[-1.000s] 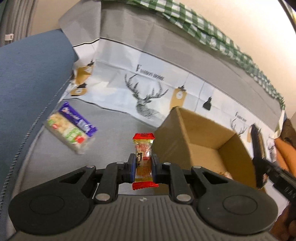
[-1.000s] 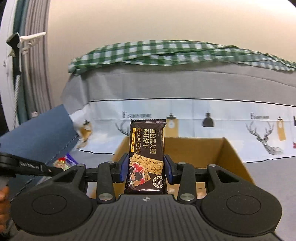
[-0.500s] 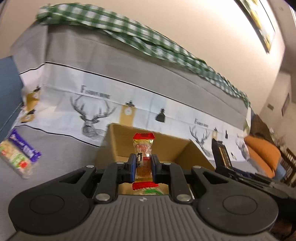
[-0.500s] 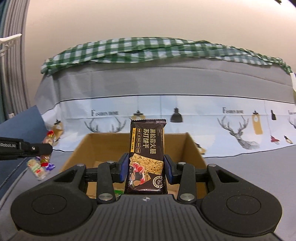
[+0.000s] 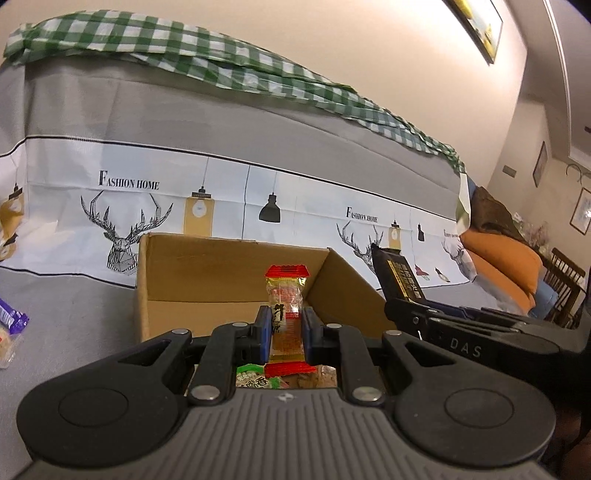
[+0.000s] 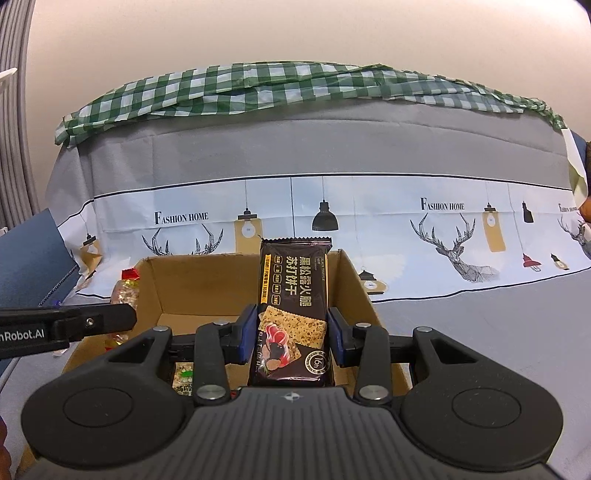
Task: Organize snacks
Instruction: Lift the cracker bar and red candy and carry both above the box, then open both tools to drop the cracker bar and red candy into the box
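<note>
Home living room, covered sofa (image 5: pixel 258 122), framed pictures (image 5: pixel 476 26) on wall, wooden dining chair (image 5: pixel 565 280), orange cushion (image 5: pixel 506 258)

A: The box (image 6: pixel 354 280) is plain brown; the cracker pack (image 6: pixel 291 314) is black with yellow lettering.

B: And the candy (image 5: pixel 286 314) is clear amber with red ends (the pads (image 5: pixel 263 328) gripping it are blue). The cloth (image 5: pixel 229 66) is green-and-white check.

Two wrapped snacks held upright over an open cardboard box

The small clear-and-yellow candy packet (image 5: pixel 286 314) with red crimped ends stands upright above the brown cardboard box (image 5: pixel 207 273); the dark cracker bar (image 6: pixel 291 314), printed with yellow text and a cracker picture, stands upright over the same box, where a green-labelled packet (image 5: pixel 253 378) lies inside. A purple-edged packet (image 5: pixel 9 325) lies on the grey surface left of the box.
</note>
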The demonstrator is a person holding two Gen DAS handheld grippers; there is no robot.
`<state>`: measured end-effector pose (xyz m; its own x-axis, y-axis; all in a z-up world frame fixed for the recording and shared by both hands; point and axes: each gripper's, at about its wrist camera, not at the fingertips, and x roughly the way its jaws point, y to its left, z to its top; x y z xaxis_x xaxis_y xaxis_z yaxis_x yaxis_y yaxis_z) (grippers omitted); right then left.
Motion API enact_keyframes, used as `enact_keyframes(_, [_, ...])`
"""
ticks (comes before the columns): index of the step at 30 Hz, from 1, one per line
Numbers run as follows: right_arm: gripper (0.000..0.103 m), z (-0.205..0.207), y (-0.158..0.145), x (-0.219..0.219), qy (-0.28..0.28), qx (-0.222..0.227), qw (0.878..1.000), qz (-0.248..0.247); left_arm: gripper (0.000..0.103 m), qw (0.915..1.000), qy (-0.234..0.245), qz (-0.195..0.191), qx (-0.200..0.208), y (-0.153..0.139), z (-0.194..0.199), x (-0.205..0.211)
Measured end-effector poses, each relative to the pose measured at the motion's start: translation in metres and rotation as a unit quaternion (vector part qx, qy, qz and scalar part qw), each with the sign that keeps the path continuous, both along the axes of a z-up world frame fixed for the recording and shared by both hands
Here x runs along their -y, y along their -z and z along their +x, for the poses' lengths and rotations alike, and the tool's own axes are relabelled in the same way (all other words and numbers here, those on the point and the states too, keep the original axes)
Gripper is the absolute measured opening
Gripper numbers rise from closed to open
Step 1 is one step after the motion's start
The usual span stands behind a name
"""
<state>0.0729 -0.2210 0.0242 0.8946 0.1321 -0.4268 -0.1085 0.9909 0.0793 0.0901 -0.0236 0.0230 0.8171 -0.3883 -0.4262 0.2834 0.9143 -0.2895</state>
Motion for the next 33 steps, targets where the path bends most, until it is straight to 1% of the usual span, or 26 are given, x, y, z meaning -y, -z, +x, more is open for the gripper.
enact_keyframes(19, [0.041, -0.0002, -0.001, 0.0012, 0.005, 0.003, 1.0, 0.005, 0.018, 1.0, 0.0, -0.001, 0.006, -0.0031, -0.0031, -0.0035])
enact_keyframes(33, [0.041, -0.0042, -0.0015, -0.0059, 0.003, 0.014, 1.0, -0.011, 0.018, 0.9999, 0.005, -0.006, 0.011, -0.0026, -0.0032, -0.005])
